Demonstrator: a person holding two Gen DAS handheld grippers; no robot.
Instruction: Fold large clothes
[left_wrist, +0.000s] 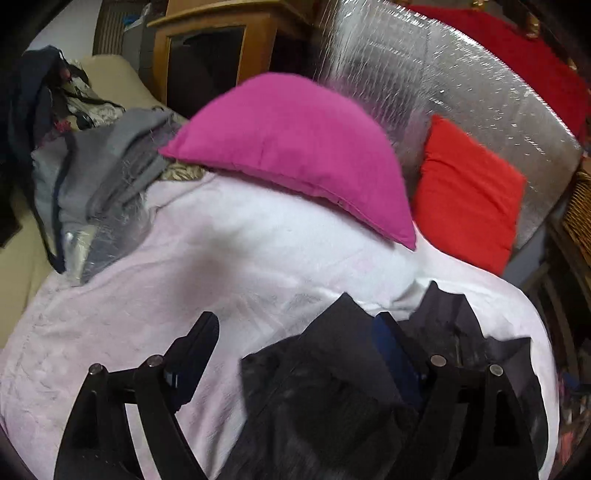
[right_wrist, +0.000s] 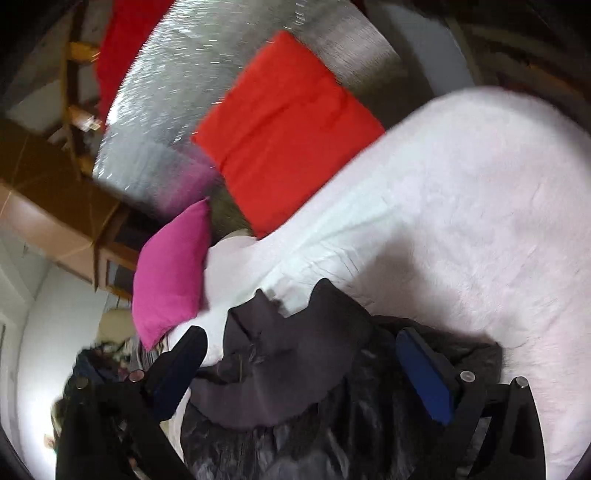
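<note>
Dark cloth fills the left wrist view's foreground: the black garment (left_wrist: 325, 387) lies bunched between the spread fingers of the left gripper (left_wrist: 299, 332), on the pale bedspread (left_wrist: 147, 295) below a magenta pillow (left_wrist: 295, 147).

From the right wrist, the right gripper (right_wrist: 303, 354) likewise gapes around the garment, gripping nothing. It looks soft, light and limp; a hem or corner seems the best hold.

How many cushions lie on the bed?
2: a pink cushion at the head of the white bed, and a red cushion beside it against the silver sheet.
</note>
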